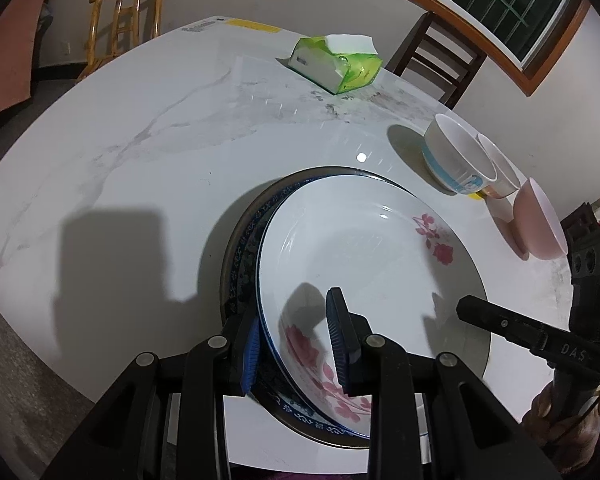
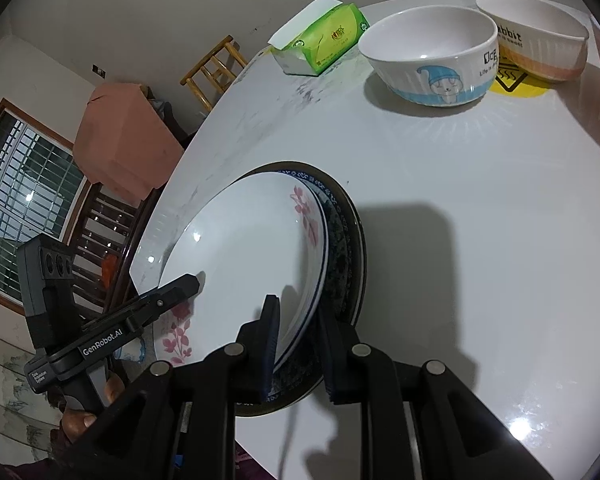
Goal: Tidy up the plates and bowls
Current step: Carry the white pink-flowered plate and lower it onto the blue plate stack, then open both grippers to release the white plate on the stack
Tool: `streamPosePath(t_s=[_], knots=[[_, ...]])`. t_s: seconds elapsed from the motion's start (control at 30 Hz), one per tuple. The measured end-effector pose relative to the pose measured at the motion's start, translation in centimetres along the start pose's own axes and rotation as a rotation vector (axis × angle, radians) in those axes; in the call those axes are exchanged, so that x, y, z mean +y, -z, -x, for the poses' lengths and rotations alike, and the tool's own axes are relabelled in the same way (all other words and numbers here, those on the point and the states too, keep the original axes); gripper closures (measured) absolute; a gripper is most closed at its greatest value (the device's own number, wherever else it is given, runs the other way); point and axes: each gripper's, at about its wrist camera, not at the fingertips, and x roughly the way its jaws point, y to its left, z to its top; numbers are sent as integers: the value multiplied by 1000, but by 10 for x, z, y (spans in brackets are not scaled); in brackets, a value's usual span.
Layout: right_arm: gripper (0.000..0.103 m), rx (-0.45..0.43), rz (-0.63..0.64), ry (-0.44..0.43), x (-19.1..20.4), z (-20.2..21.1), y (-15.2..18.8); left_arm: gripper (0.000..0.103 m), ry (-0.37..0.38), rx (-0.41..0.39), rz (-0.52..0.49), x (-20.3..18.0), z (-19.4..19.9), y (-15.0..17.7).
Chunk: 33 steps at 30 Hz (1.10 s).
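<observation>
A white plate with pink flowers (image 1: 364, 264) (image 2: 240, 256) lies on a blue-patterned plate (image 1: 244, 256) (image 2: 336, 236), which lies on a dark-rimmed plate. My left gripper (image 1: 296, 344) straddles the near rim of the stack, its fingers close to both sides of the rim. My right gripper (image 2: 300, 344) straddles the opposite rim the same way. Contact is unclear in both. A white bowl with a blue band (image 1: 456, 156) (image 2: 432, 52), a white and orange bowl (image 1: 500, 168) (image 2: 536, 36) and a pink bowl (image 1: 540, 220) stand on the white marble table (image 1: 140, 140) (image 2: 460, 200).
A green tissue pack (image 1: 336, 64) (image 2: 324, 40) lies further back on the table. Wooden chairs (image 1: 124, 16) (image 1: 440, 56) stand around it. A yellow sticker (image 2: 512, 80) is under the orange bowl. The table's edge runs close to the plates.
</observation>
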Motion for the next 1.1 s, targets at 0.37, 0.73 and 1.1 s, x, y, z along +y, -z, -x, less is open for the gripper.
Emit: streamPosePath(t_s=[0.37, 0.73, 1.1], knots=[[84, -24, 90, 67, 13, -1, 3, 39, -95, -72, -77, -14, 11, 1], [80, -52, 198, 156, 29, -1, 11, 24, -165, -155, -122, -17, 18, 3], [62, -90, 494, 408, 70, -13, 34, 24, -169, -151, -136, -19, 14, 8]])
